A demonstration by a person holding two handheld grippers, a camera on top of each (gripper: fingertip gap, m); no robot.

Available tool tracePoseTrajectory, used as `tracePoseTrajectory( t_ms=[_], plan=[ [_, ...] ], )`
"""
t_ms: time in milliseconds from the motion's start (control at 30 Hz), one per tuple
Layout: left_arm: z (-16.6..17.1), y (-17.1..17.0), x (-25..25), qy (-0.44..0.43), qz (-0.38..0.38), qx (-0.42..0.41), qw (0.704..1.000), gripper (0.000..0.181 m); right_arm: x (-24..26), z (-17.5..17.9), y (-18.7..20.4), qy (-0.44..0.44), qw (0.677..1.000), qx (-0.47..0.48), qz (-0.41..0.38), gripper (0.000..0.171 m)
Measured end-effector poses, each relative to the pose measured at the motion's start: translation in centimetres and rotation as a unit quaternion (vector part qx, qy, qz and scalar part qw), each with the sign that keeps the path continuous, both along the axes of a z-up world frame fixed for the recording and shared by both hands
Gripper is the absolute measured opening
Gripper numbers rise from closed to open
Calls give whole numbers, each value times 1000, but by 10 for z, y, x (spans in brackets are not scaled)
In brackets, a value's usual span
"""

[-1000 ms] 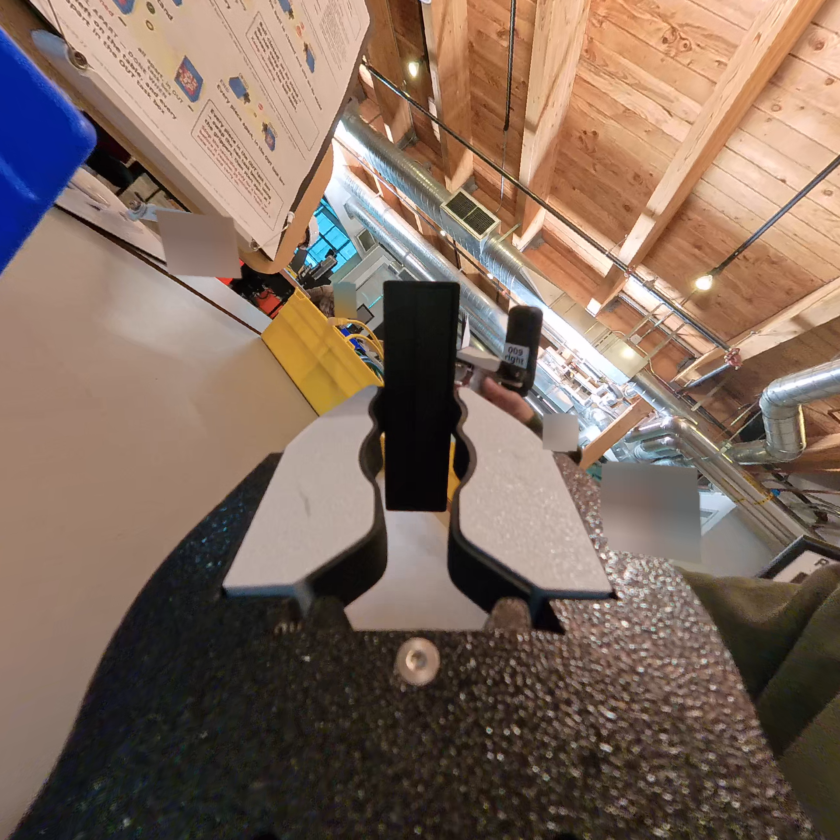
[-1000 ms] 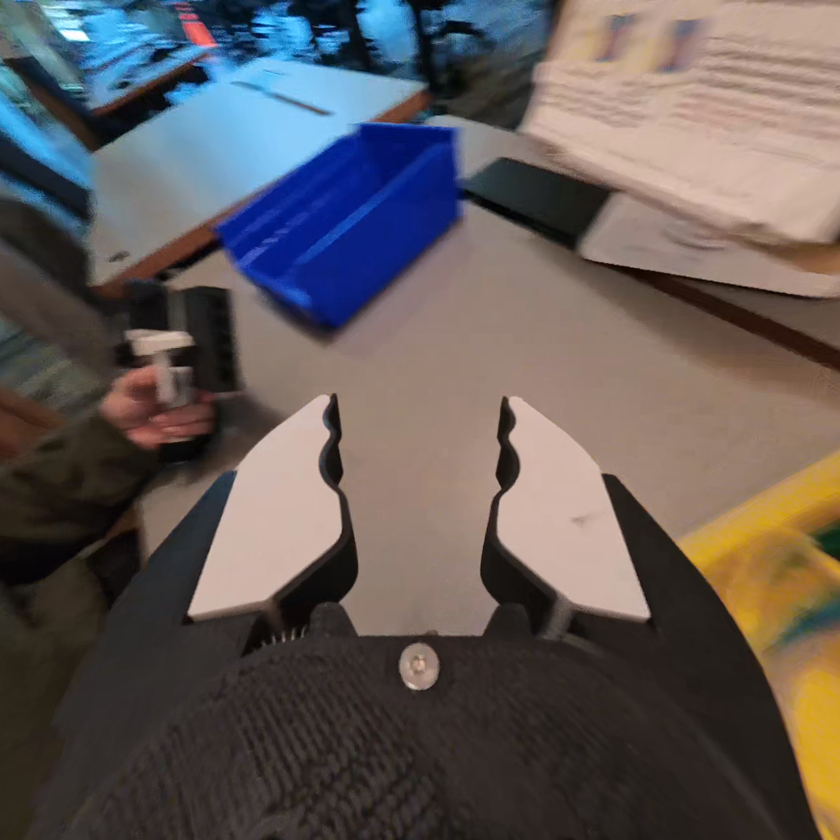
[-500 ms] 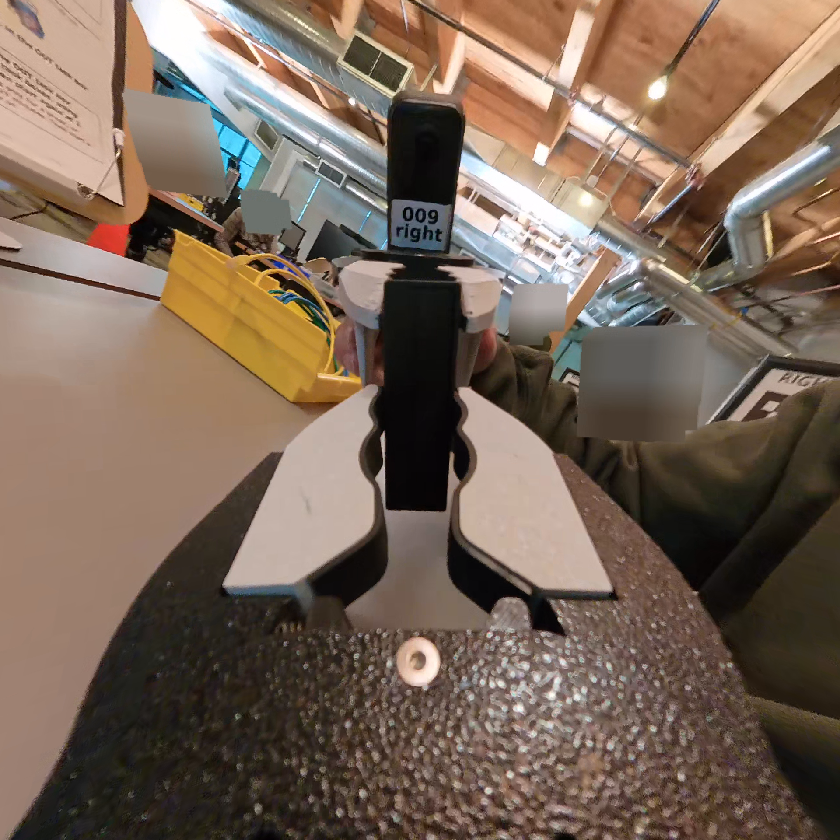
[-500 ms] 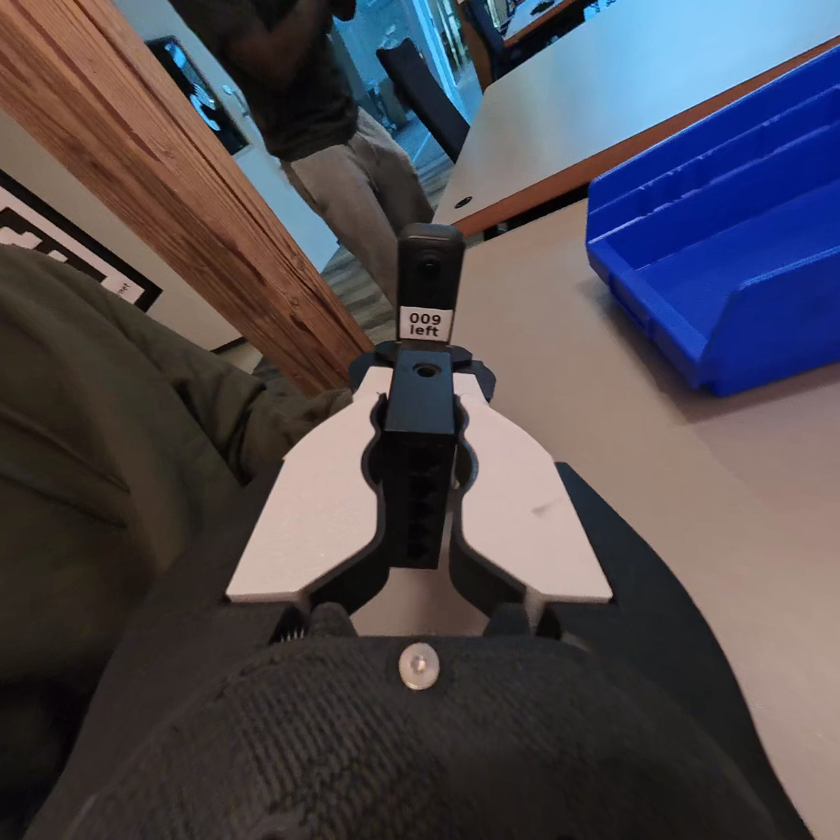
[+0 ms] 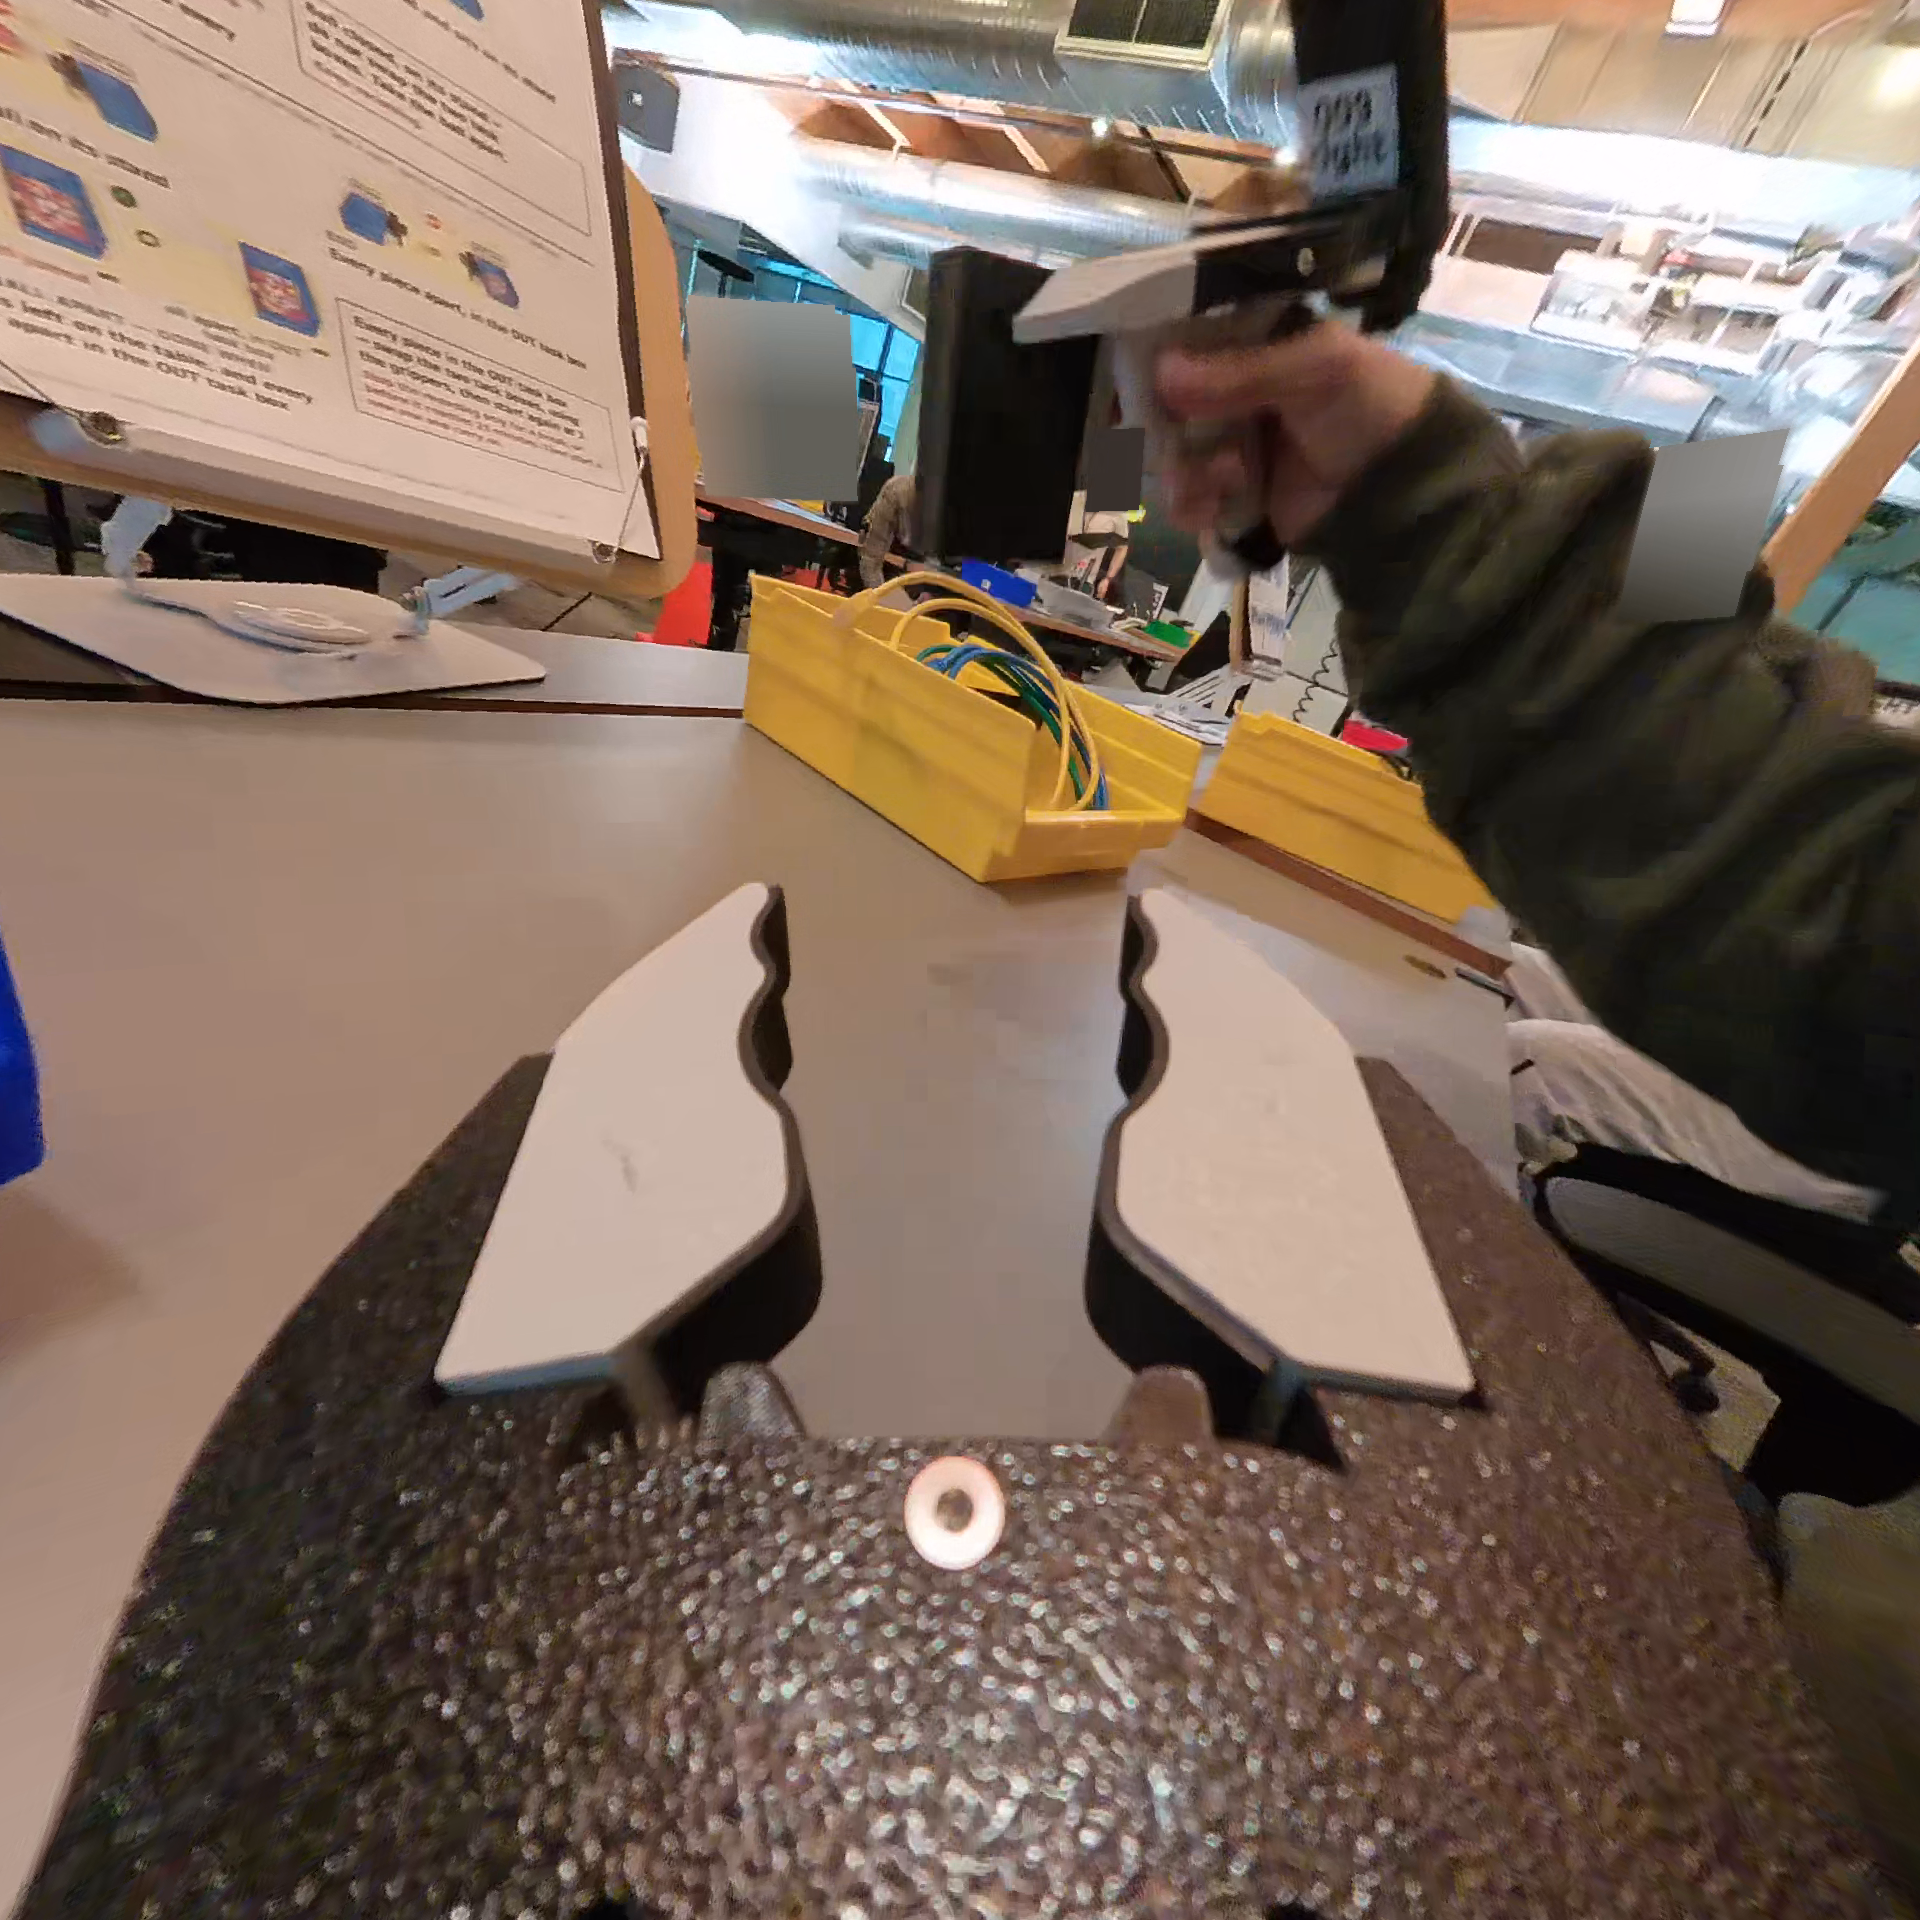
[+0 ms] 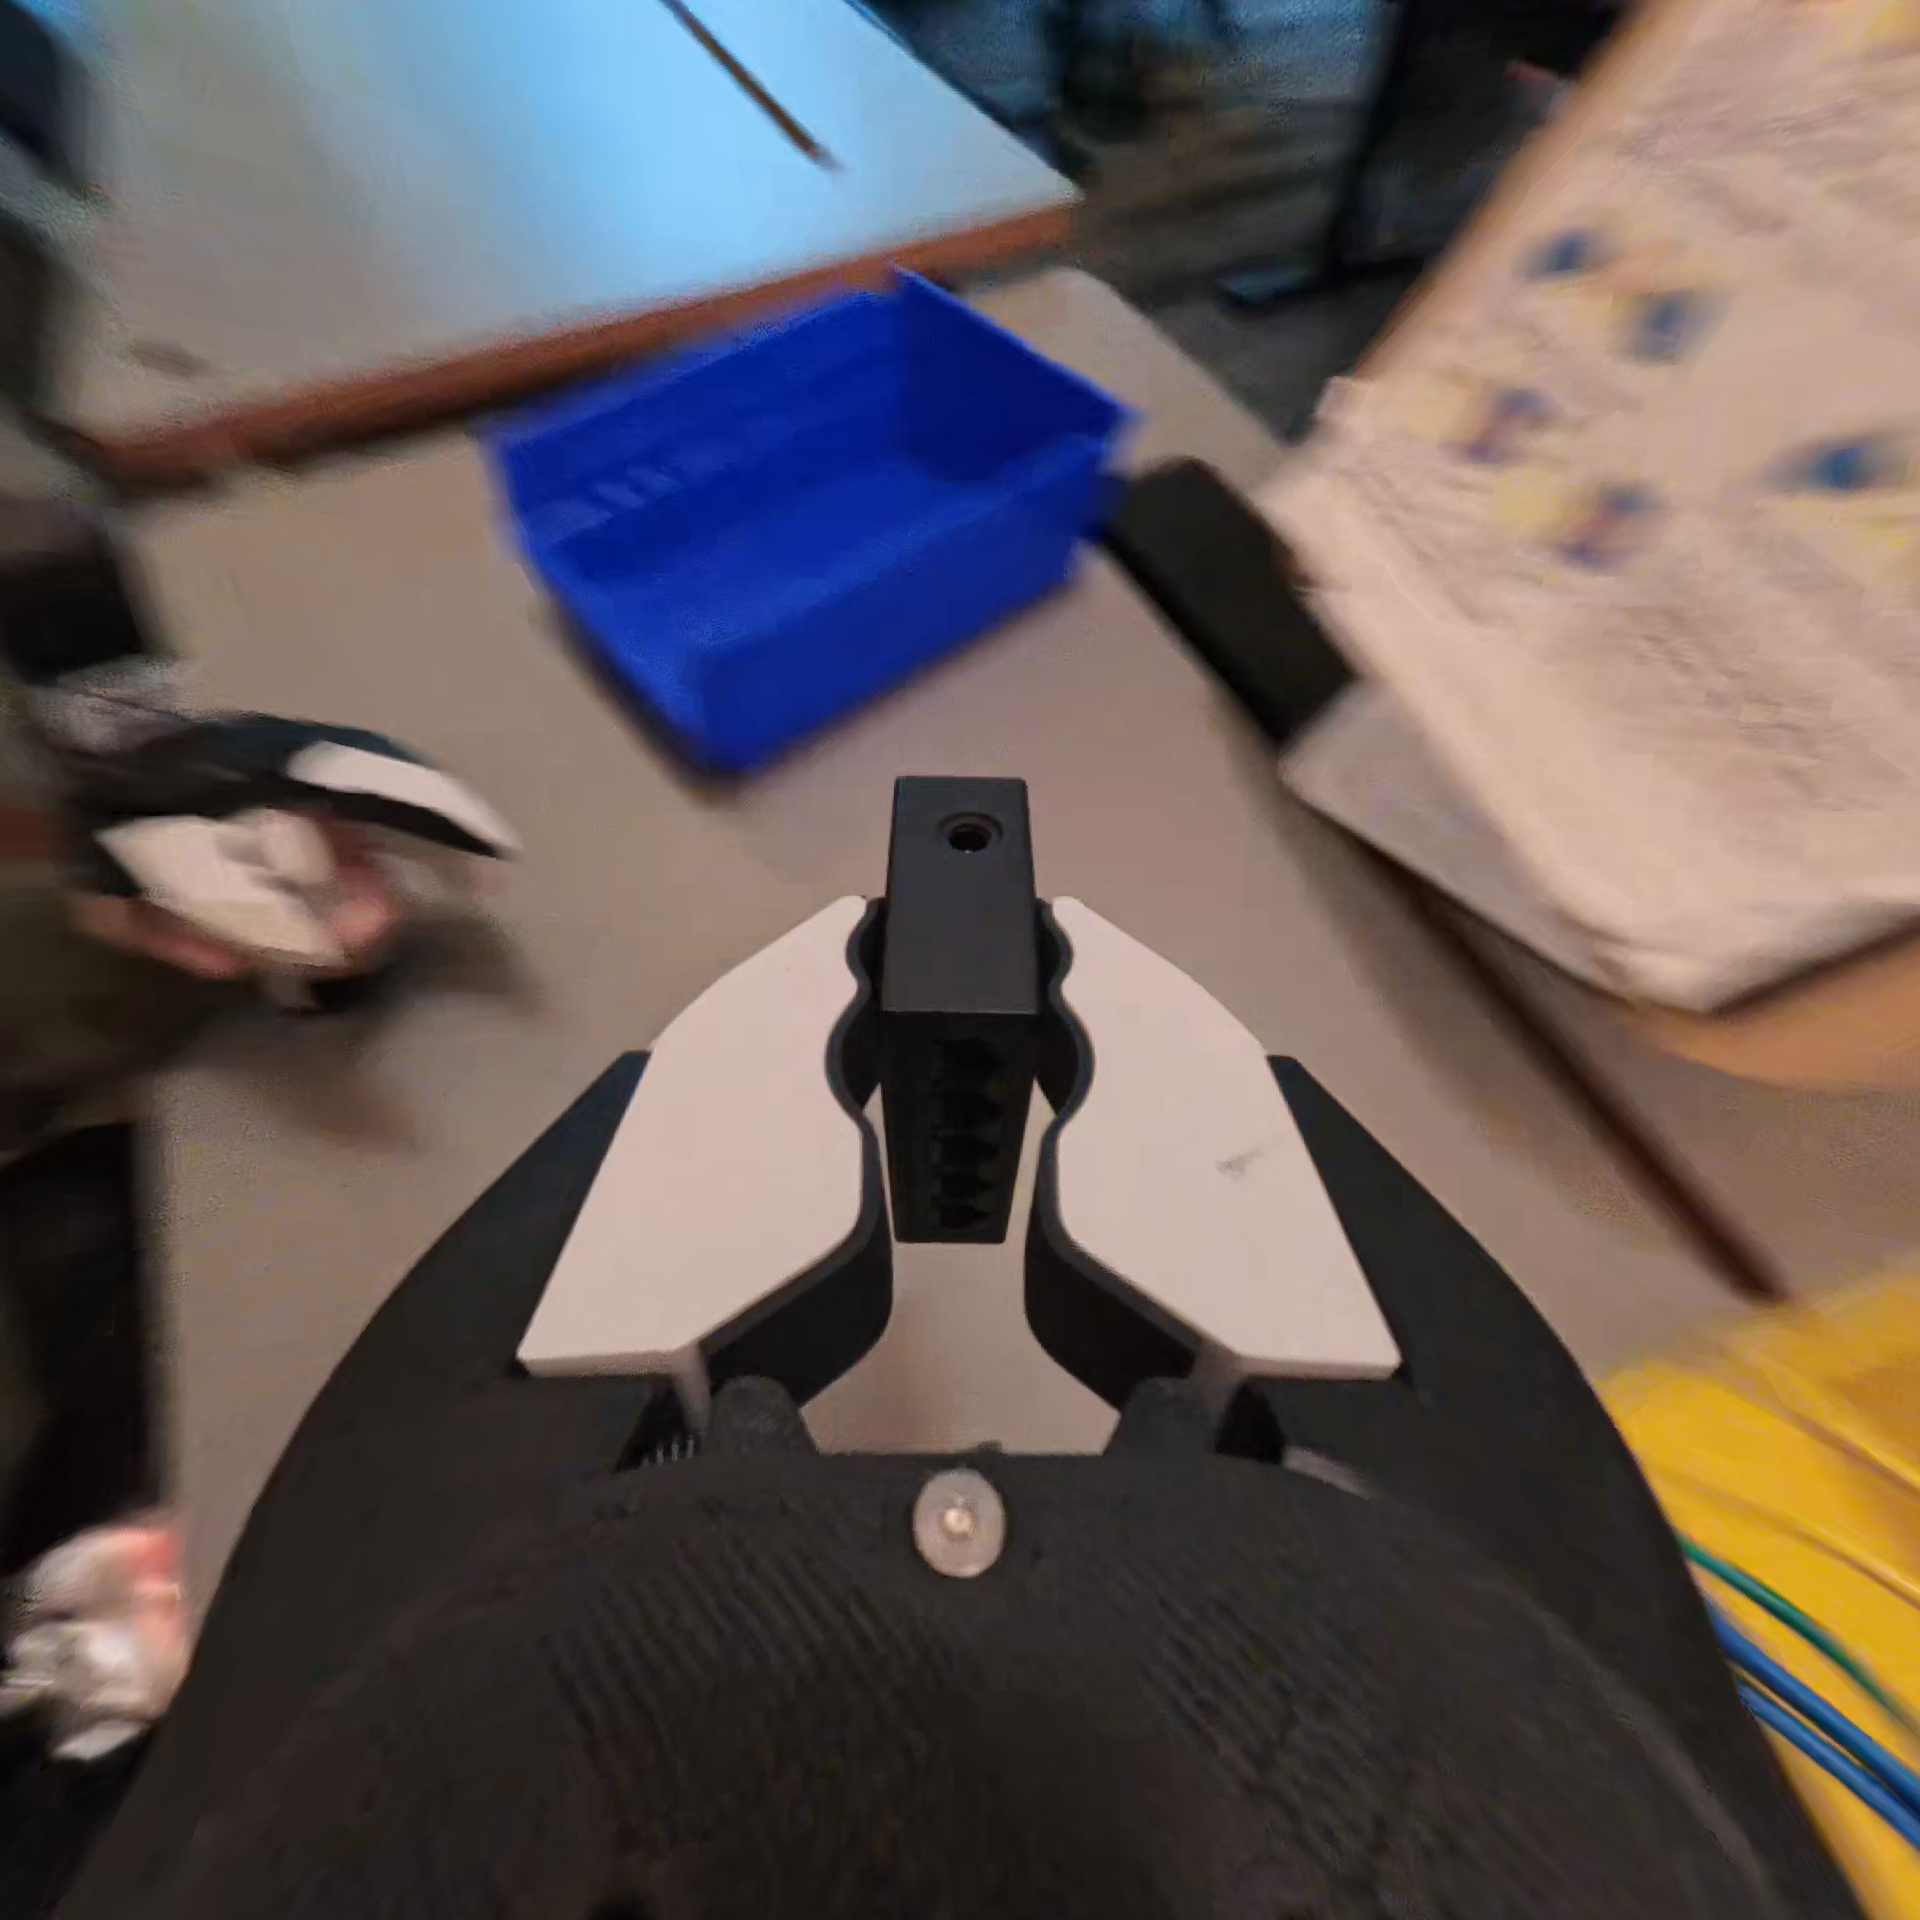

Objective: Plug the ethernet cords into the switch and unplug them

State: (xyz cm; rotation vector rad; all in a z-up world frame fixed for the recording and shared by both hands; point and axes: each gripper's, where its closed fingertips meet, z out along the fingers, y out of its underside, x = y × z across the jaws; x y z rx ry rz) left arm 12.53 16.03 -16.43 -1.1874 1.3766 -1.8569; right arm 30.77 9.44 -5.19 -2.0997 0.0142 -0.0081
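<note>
The left wrist view sits low, close over the pale grey desk [image 5: 312,883], facing level across it: a yellow plastic bin [image 5: 966,769] holding cables lies near at 12 o'clock, a white printed instruction board [image 5: 312,229] at 10 o'clock. The right wrist view looks steeply down on that desk from higher up, motion-blurred, with a blue plastic bin [image 6: 810,520] at 12 o'clock. Both views share the desk, board and yellow bin; each catches the other tool, at 1 o'clock and 9 o'clock.
</note>
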Motion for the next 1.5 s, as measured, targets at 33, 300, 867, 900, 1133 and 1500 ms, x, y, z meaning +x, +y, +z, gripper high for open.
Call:
tracePoseTrajectory(
  t_ms=[33,300,867,900,1133,1500],
  plan=[
    [-2,-1,1,3,1,1,1000,60,35,8,-18,-50,997,-33,-46,27],
    [-9,-6,8,20,-1,1,1000,59,225,-6,-117,-196,922,-243,-229,27],
    [-16,3,8,38,11,2,999,57,288,-92,-143,-211,867,-364,-266,45],
    [-16,3,8,39,10,2,999,57,286,-86,-140,-219,869,-348,-275,51],
    [-9,13,8,51,37,22,998,58,220,-11,-99,-352,814,-206,-413,89],
    [28,30,-13,39,61,54,996,78,40,-50,43,-349,864,-117,-345,100]
  ],
)
